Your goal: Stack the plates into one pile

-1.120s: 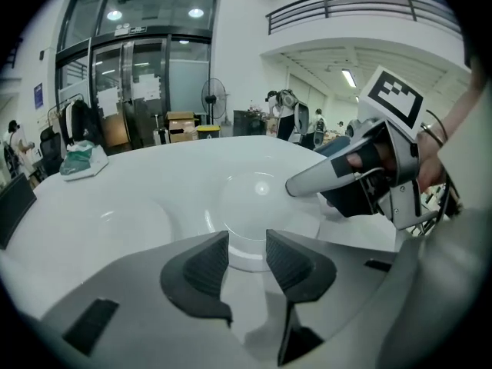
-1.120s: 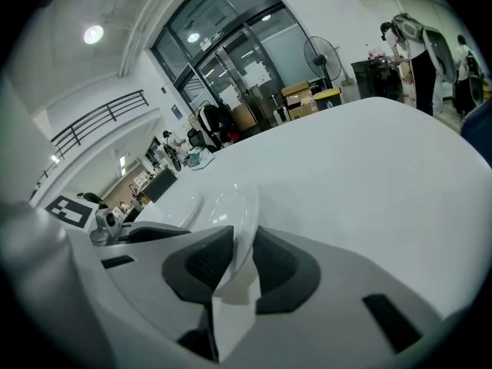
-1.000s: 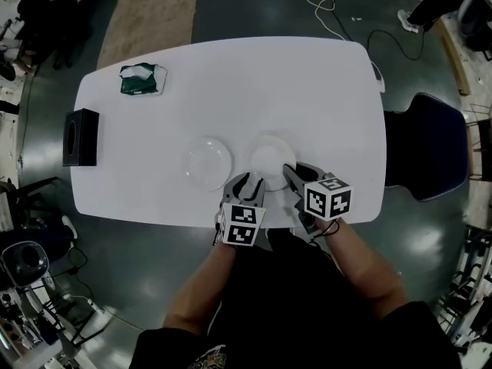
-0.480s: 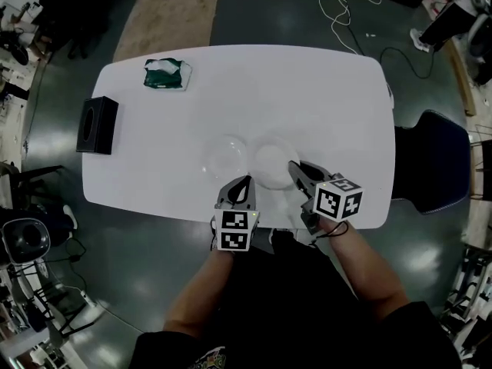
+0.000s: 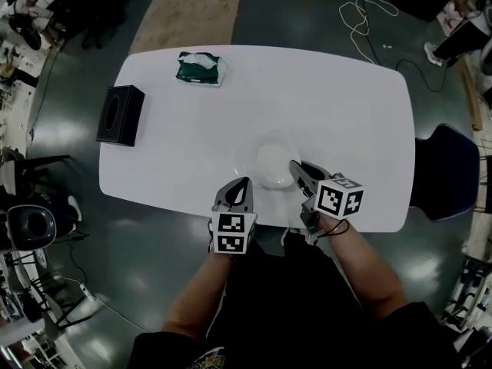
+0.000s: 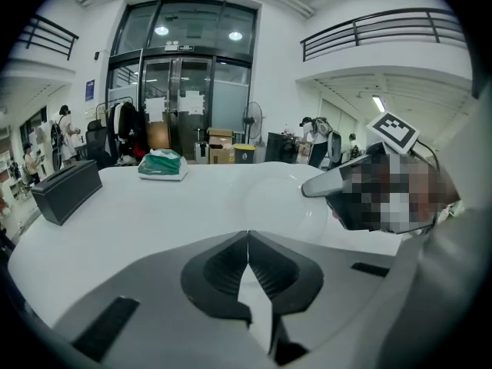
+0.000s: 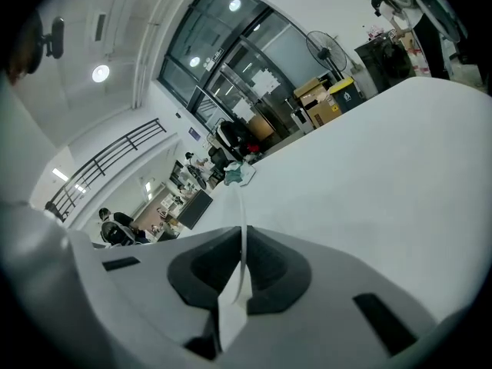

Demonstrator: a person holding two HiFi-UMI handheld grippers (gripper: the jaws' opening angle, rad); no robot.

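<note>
Plate [image 5: 270,164]: lies near the table's front edge; a second is not clearly made out.
Handling: judged light, stiff, glossy and breakable; best taken by the rim.
Right gripper [image 5: 296,167]: jaws just drawn closed, the plate's rim clamped edge-on.
Left gripper [image 5: 243,181]: clenched, nothing held.
Table [image 5: 330,98]: white, smooth; tissue pack [image 5: 200,68] and black box [image 5: 121,115] are set well apart.
Room: dark floor, chair [image 5: 446,171].

No lettering is showing legibly anywhere. Paper notices [image 6: 157,106] on the glass doors [image 6: 178,129], upper left, are appearing too blurred.
</note>
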